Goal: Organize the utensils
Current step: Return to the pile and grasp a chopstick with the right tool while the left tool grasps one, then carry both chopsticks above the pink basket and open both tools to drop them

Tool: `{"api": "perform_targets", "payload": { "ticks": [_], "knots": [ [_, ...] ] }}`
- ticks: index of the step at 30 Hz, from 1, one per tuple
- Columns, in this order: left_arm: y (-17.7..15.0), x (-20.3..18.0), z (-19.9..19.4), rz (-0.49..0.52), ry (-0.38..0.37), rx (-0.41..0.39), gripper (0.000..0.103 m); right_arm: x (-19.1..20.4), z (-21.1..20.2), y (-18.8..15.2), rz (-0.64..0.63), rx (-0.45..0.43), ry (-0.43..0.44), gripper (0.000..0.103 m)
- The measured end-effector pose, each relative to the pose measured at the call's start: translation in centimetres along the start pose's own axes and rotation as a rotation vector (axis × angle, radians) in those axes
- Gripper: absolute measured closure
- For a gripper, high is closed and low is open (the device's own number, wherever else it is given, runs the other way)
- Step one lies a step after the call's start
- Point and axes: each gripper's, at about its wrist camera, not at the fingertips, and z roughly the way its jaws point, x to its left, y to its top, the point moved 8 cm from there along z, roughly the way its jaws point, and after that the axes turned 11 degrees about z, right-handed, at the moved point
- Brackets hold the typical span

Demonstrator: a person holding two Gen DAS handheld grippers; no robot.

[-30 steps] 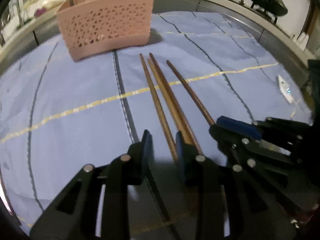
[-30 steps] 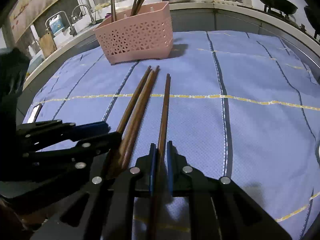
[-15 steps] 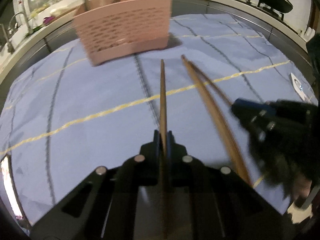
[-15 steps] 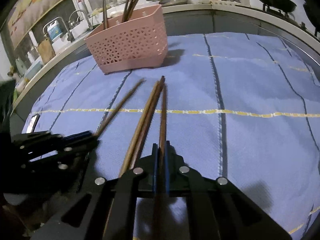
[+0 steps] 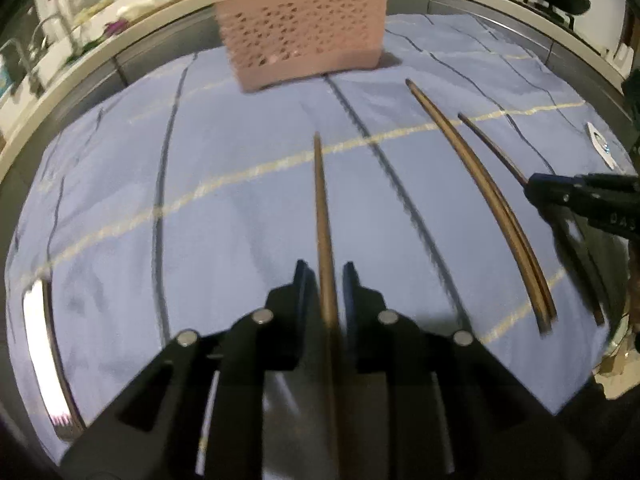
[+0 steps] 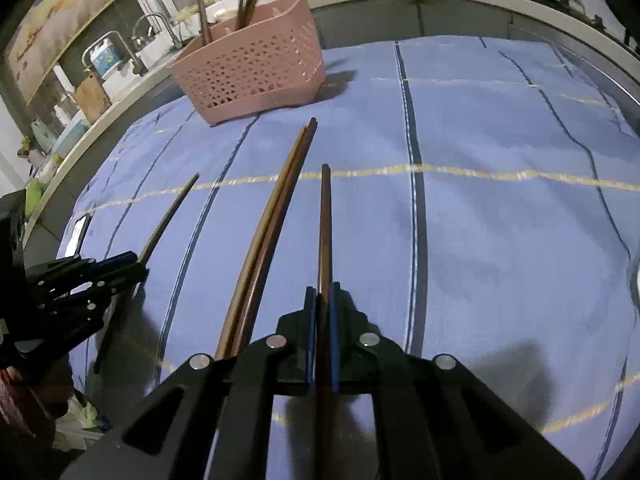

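Here, on my left wrist view, the left gripper (image 5: pixel 326 276) shows a narrow gap either side of one chopstick (image 5: pixel 322 216) lying between its fingers, so I cannot tell whether they pinch it. The stick points far toward the pink basket (image 5: pixel 304 28) on the blue cloth (image 5: pixel 120 184). A pair (image 5: pixel 484 200) lies to the right, near the right gripper (image 5: pixel 536 188).

On my right wrist view, the right gripper (image 6: pixel 323 300) pinches its own stick (image 6: pixel 325 224), fingers pressed against it. The pair (image 6: pixel 272 224) lies just left, and the left gripper (image 6: pixel 132 268) sits further left with its stick (image 6: pixel 168 216). The basket (image 6: pixel 256 68) stands far left, already holding utensils.
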Motion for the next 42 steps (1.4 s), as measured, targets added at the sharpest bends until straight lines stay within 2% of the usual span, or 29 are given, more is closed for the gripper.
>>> {"api": "perform_targets", "payload": {
  "ticks": [5,6,9,11,16,21,26,28,32,36,42],
  "knots": [
    [3.9,0.3,2.2,0.003,-0.023,-0.024,0.088,0.8,2.0,3.1,-0.037,-0.001,-0.013,0.096],
    [4.5,0.4,2.5,0.0,-0.032,-0.036,0.097,1.0,2.4,3.6,-0.04,-0.001,0.0,0.097],
    [5.2,0.7,2.8,-0.032,-0.066,-0.029,0.098,0.9,2.6,4.1,-0.021,0.009,0.013,0.098],
    [5.5,0.9,1.9,-0.04,-0.08,-0.05,0.098,1.1,1.6,4.6,-0.005,-0.012,0.053,0.098],
    [8.0,3.5,-5.4,-0.101,-0.126,-0.23,0.098,3.5,-5.0,7.5,-0.015,-0.19,0.196,0.098],
    [12.1,7.3,-13.3,-0.153,-0.104,-0.433,0.098,6.4,-10.1,11.5,-0.051,-0.365,0.301,0.098],
    [18.2,12.2,-19.9,-0.207,-0.058,-0.604,0.098,9.9,-13.9,19.0,-0.063,-0.518,0.366,0.098],
    [21.0,13.8,-21.2,-0.214,-0.026,-0.646,0.098,11.3,-14.8,22.0,-0.065,-0.563,0.376,0.098],
    [25.3,16.3,-21.3,-0.231,0.03,-0.673,0.098,14.1,-14.9,27.4,-0.067,-0.629,0.381,0.098],
    [28.0,17.6,-18.4,-0.225,0.055,-0.645,0.098,16.0,-12.8,30.5,-0.084,-0.639,0.355,0.098],
    [28.1,17.3,-13.4,-0.201,0.042,-0.563,0.098,15.9,-7.8,30.9,-0.083,-0.568,0.325,0.098]
  ]
}}
